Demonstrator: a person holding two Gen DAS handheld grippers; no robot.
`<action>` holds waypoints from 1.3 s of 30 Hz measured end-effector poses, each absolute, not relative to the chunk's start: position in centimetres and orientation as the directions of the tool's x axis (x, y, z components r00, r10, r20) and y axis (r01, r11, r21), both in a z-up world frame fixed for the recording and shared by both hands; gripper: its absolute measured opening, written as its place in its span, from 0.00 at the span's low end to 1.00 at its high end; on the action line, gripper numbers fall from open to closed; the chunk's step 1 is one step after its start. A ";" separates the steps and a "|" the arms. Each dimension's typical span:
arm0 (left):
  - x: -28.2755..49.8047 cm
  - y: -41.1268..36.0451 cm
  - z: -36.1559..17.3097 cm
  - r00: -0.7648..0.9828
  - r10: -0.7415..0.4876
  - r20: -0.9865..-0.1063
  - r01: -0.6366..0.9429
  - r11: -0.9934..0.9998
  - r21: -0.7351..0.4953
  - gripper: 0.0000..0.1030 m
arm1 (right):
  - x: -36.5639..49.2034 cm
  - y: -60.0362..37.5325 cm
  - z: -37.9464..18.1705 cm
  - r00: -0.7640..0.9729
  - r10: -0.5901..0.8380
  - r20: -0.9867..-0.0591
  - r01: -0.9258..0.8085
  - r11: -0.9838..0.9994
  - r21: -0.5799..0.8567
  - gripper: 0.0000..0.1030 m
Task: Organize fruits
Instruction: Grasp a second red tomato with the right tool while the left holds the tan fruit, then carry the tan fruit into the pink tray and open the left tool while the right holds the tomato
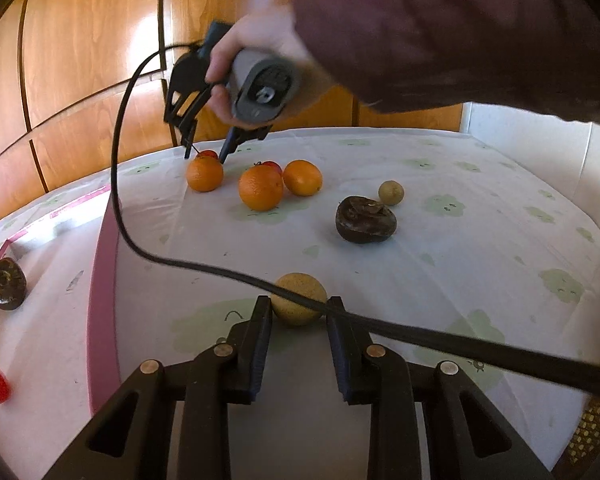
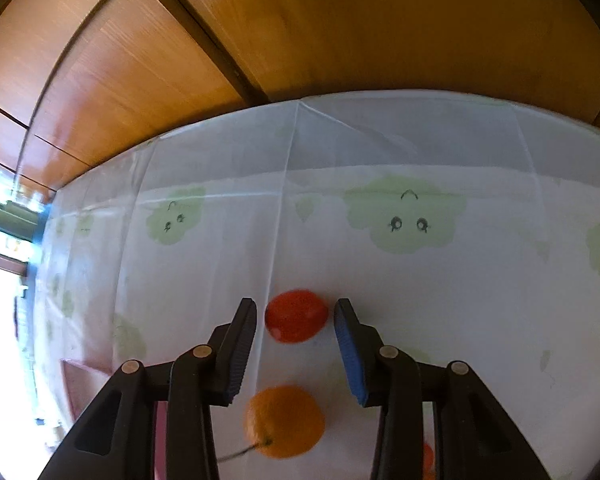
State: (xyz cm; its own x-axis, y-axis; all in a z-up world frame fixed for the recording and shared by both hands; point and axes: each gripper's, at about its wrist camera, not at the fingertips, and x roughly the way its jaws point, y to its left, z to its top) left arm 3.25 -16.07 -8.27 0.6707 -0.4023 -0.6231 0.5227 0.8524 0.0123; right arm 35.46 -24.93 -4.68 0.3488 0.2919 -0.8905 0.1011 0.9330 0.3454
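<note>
The right tool [image 2: 295, 316] hangs open astride a red tomato [image 2: 296, 315], pads clear. Lower it, centre, and squeeze gently to avoid nudging the orange [image 2: 285, 421]. The left tool [image 1: 298, 312] is closed, empty.

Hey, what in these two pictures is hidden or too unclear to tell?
- Left wrist view: the small red fruit behind the far-left orange shows only a sliver.
- Left wrist view: the cable crosses the tan fruit at the left gripper; contact unclear.
- Right wrist view: the near orange is blurred.
</note>
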 end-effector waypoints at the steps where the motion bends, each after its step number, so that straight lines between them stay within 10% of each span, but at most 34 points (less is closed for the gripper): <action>1: 3.3 -16.0 -8.3 0.669 -0.404 -0.623 0.524 0.851 0.011 0.27 | 35.4 -24.7 -4.6 0.352 0.278 -0.894 0.086 0.941 0.326 0.30; 21: 3.0 -16.1 -8.2 0.671 -0.398 -0.626 0.526 0.850 0.024 0.27 | 18.3 -43.3 7.9 0.502 0.091 -0.860 0.164 0.967 0.198 0.30; 39: 3.2 -16.9 -8.2 0.667 -0.365 -0.650 0.519 0.853 0.053 0.27 | 13.9 -45.6 -5.5 0.252 0.033 -0.967 0.292 0.950 0.108 0.30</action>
